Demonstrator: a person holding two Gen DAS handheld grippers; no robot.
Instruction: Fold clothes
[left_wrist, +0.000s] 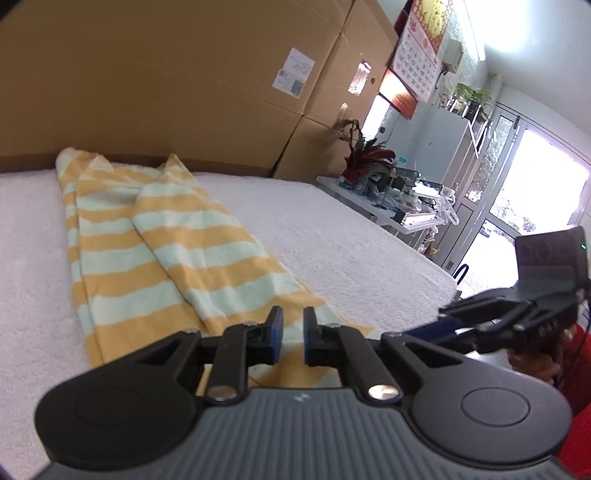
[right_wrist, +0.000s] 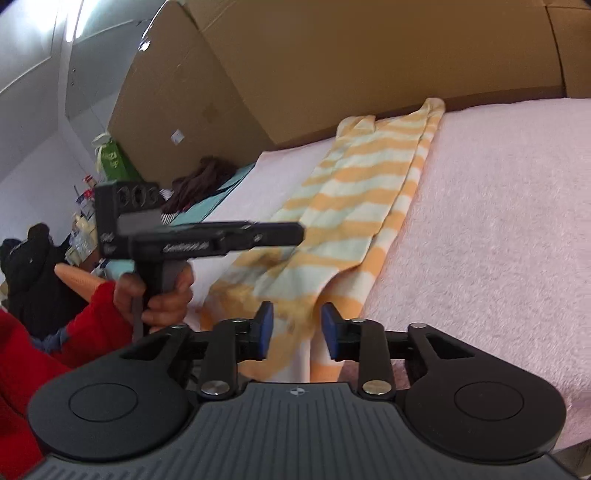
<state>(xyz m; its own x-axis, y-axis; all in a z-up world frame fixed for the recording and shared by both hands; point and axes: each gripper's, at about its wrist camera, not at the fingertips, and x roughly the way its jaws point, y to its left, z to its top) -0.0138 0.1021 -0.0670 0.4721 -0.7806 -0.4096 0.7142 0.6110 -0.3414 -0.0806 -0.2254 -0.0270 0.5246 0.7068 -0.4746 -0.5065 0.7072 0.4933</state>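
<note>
Left gripper (left_wrist: 291, 325) – jaws a narrow slit apart, blue pads not meeting, nothing clamped. Just ahead of and beneath its fingertips: near end of the striped garment (left_wrist: 166, 240), yellow and pale bands, lying in long overlapping layers and running away from the tips toward the cardboard boxes (left_wrist: 166, 74) far ahead. Under it all, a fluffy pale covering (left_wrist: 351, 240), bare to the right of the gripper.

Right gripper (right_wrist: 297, 325) – jaws clearly apart, wider than the left's, gripping nothing. Directly below the gap and beyond it, a rumpled edge of the same garment, pads clear of the cloth. To its left and slightly ahead, the left gripper side-on above the garment's edge, held by a hand (right_wrist: 159, 295) in a red sleeve (right_wrist: 74, 332).
</note>
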